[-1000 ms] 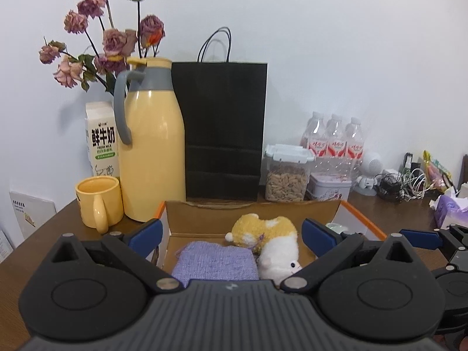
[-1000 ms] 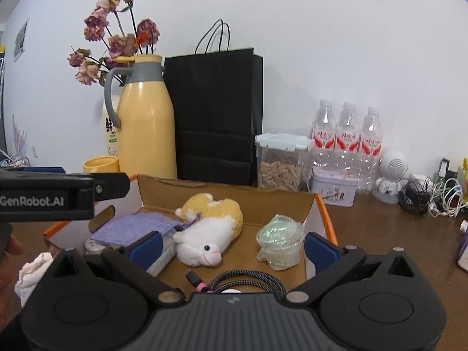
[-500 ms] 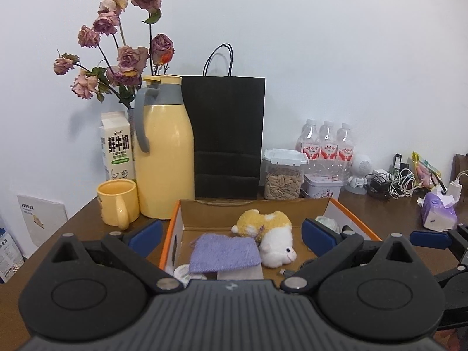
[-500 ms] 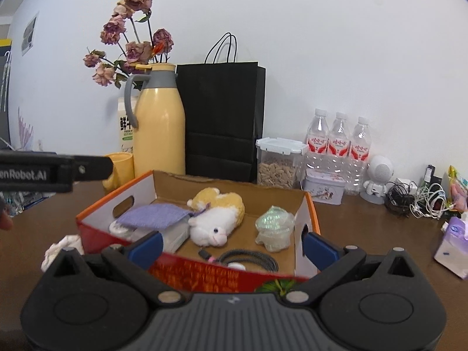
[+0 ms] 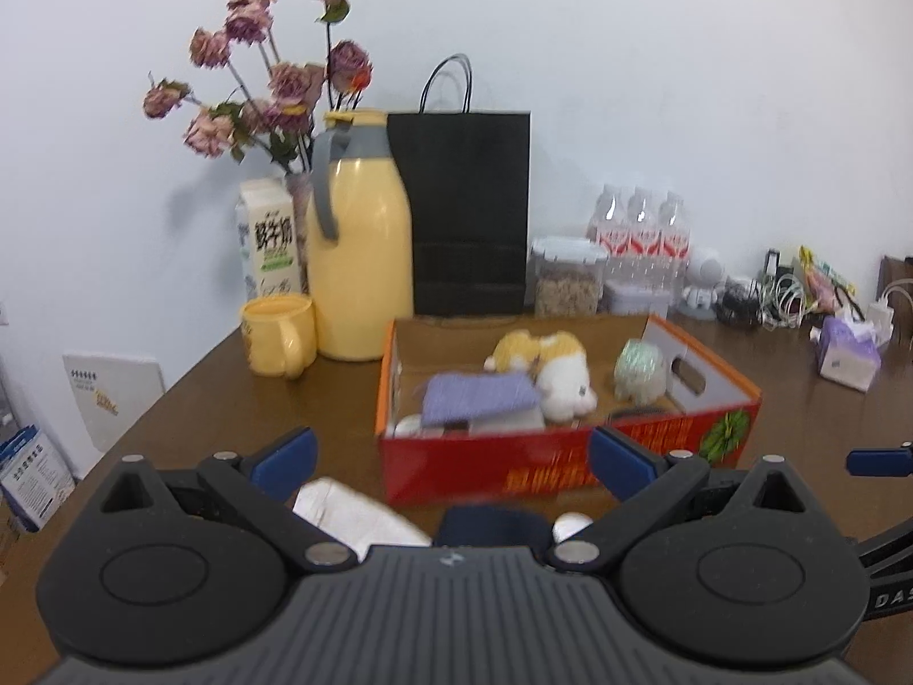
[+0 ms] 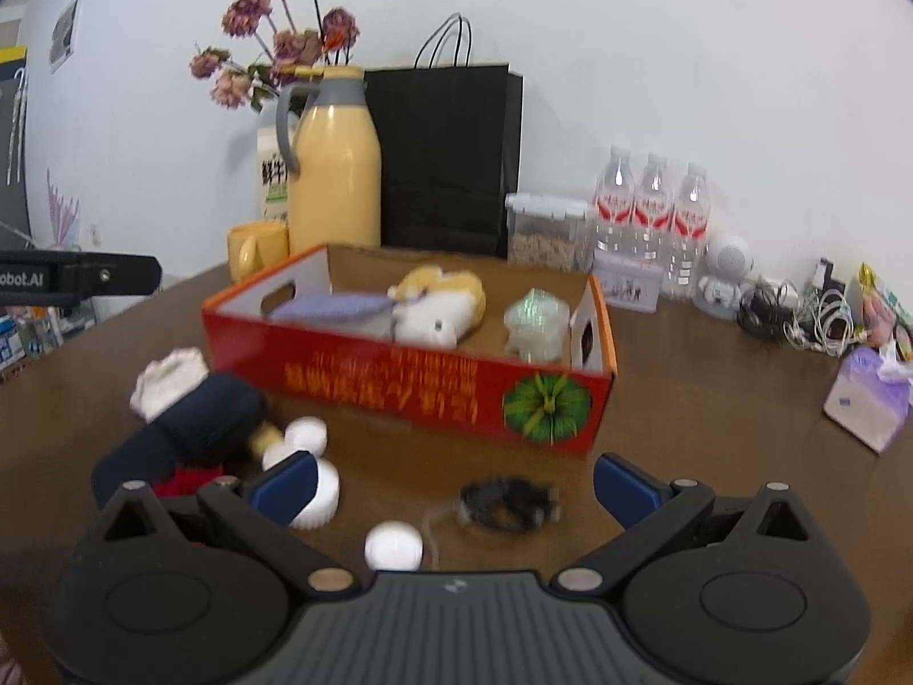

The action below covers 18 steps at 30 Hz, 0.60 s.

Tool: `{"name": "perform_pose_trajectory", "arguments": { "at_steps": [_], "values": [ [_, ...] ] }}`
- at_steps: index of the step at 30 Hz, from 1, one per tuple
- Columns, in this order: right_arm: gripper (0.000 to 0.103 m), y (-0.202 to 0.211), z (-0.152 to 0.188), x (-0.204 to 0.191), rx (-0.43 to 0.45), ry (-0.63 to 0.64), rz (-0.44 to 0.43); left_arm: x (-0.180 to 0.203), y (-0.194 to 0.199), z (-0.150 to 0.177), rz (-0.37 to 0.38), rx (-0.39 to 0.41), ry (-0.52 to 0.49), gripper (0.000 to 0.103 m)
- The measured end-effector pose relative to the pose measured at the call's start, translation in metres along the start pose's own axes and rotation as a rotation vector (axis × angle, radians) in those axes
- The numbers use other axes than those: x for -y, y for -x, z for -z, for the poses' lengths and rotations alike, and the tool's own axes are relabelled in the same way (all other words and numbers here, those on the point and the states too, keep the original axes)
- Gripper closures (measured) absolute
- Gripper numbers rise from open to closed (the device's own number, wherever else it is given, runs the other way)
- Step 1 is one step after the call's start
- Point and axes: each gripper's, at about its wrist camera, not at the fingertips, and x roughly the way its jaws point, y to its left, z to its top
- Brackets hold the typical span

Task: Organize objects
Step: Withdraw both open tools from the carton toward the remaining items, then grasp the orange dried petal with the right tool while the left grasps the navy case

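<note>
Before you on the brown wooden table (image 6: 685,388) stands the red cardboard box (image 6: 411,382); in it lie a lilac knitted cloth (image 6: 331,303), a yellow-and-white plush toy (image 6: 439,308) and a crumpled iridescent wrapper (image 6: 536,325). Behind it stand the yellow thermos jug (image 6: 334,171) and black paper bag (image 6: 451,154). A black cable coil (image 6: 508,505) lies before the box.

Red box (image 6: 399,377) with green pumpkin print, lilac cloth (image 5: 479,397), yellow-white plush (image 6: 439,299), yellow jug (image 5: 359,262)

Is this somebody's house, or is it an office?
Probably a lived-in home or small office corner; I can't be sure which. A brown wooden table stands against a plain white wall, holding a yellow thermos jug, dried pink roses and a tangle of charger cables.
</note>
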Motion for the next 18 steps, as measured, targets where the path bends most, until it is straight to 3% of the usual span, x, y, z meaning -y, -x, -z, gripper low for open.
{"name": "perform_pose_trajectory", "arguments": {
  "at_steps": [15, 18],
  "values": [
    [0.0, 0.01, 0.058, -0.003, -0.135, -0.03, -0.047, -0.023, 0.026, 0.05, -0.026, -0.096, 0.044, 0.0],
    [0.011, 0.009, 0.062, -0.006, -0.132, -0.022, -0.075, -0.024, 0.028, 0.053, -0.02, -0.106, 0.049, 0.0]
  ]
}}
